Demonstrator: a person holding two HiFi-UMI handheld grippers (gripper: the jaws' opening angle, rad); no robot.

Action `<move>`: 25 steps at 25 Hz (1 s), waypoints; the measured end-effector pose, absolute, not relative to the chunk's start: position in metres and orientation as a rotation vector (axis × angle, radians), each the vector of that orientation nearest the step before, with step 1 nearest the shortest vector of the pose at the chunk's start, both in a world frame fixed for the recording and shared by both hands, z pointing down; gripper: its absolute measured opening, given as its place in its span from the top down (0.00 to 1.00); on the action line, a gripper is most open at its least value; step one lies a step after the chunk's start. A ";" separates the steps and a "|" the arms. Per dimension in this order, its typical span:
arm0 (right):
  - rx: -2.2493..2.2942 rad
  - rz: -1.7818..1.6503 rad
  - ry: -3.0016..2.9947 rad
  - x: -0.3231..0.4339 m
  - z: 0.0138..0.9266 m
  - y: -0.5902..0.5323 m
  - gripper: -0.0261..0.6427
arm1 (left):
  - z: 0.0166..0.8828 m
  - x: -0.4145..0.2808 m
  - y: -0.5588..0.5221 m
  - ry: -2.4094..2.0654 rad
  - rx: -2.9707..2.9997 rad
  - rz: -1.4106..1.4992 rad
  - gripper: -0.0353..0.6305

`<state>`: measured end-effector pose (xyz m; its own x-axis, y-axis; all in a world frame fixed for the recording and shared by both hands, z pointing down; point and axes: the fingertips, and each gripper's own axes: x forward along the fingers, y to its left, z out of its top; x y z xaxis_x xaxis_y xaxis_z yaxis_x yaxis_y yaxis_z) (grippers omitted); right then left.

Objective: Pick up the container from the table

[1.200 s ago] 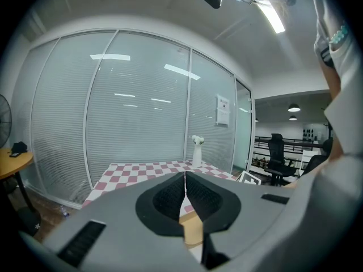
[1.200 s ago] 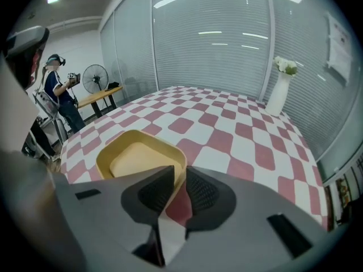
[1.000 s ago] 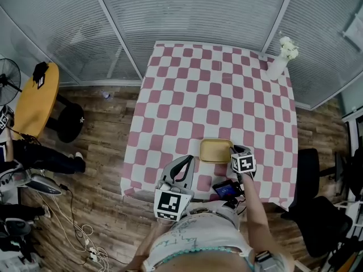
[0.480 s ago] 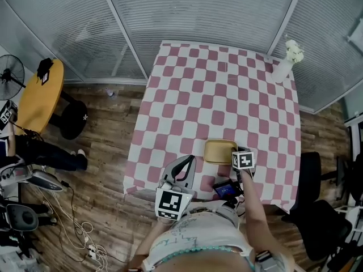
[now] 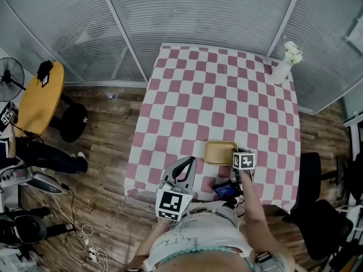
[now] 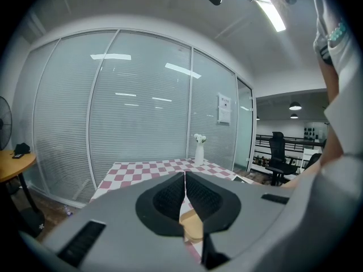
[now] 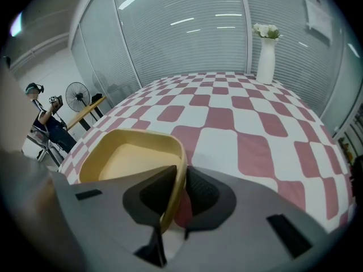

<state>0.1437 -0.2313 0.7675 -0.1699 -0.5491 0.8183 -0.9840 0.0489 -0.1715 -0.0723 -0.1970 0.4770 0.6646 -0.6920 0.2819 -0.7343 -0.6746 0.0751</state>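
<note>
yellow container [image 7: 130, 158] rim in right claw [image 7: 180, 180]

Office/lab space: glass partition walls with blinds [image 5: 198, 10], office chair [image 5: 311, 177], standing fan [image 5: 10, 79], floor cables [image 5: 79, 231].

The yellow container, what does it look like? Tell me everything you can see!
The container is a shallow open tray, pale yellow, rectangular with rounded corners and a thin raised rim. It looks like plastic and is empty. It lies level near the front edge of the table, which has a pink-and-white checked cloth. The right gripper is shut on its right rim, one jaw inside and one outside. I cannot tell if it is lifted.
</note>
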 end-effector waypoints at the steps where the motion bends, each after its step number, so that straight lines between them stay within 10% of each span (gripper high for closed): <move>1: 1.543 1.017 -1.777 0.143 0.768 -0.231 0.91 | 0.477 -0.073 -0.197 -1.171 2.698 0.346 0.92; 25: 1.628 1.148 -1.858 0.151 0.758 -0.239 0.93 | 0.481 -0.062 -0.188 -1.112 2.720 0.365 0.92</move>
